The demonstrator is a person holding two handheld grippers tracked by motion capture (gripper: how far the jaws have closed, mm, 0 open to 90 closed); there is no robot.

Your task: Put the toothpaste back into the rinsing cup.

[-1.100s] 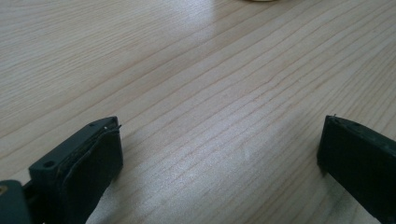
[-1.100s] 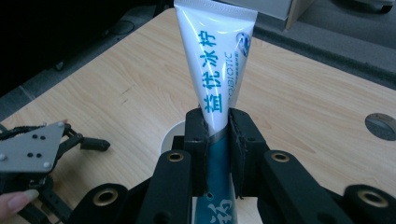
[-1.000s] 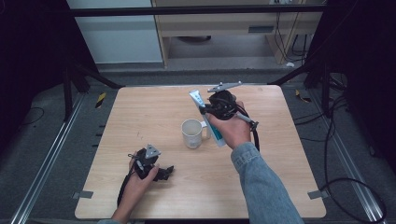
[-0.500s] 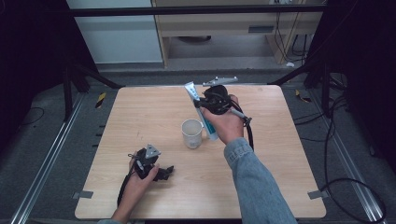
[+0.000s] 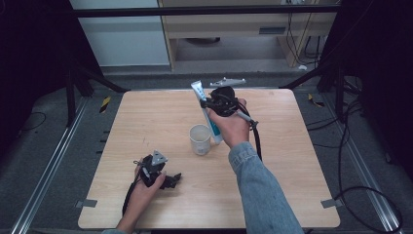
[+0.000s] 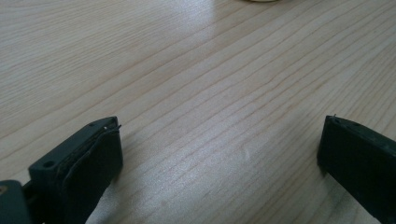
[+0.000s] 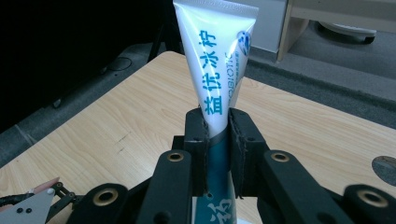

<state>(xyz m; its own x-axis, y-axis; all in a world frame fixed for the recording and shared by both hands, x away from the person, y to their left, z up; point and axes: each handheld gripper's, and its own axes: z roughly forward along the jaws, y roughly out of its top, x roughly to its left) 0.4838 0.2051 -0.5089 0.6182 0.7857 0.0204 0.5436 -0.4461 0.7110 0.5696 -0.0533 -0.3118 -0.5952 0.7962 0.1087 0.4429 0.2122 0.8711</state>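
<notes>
My right gripper (image 5: 212, 104) (image 7: 216, 122) is shut on a white and teal toothpaste tube (image 5: 205, 108) (image 7: 215, 74), held above the table with its flat crimped end up and tilted to the left. A white mug (image 5: 200, 139) stands on the wooden table (image 5: 302, 161) just below and left of the tube's lower end. My left gripper (image 5: 171, 179) (image 6: 219, 140) rests low on the table near the front left, its jaws wide open with bare wood between them.
A shelf unit (image 5: 234, 19) and cables (image 5: 350, 146) lie on the floor beyond the table's far and right edges. Metal rails (image 5: 44, 175) run along the left side. A dark round mark (image 7: 385, 165) shows on the table in the right gripper view.
My right hand has lifted the toothpaste tube a little and swung its upper end leftward over the mug. The left gripper has stayed put.
</notes>
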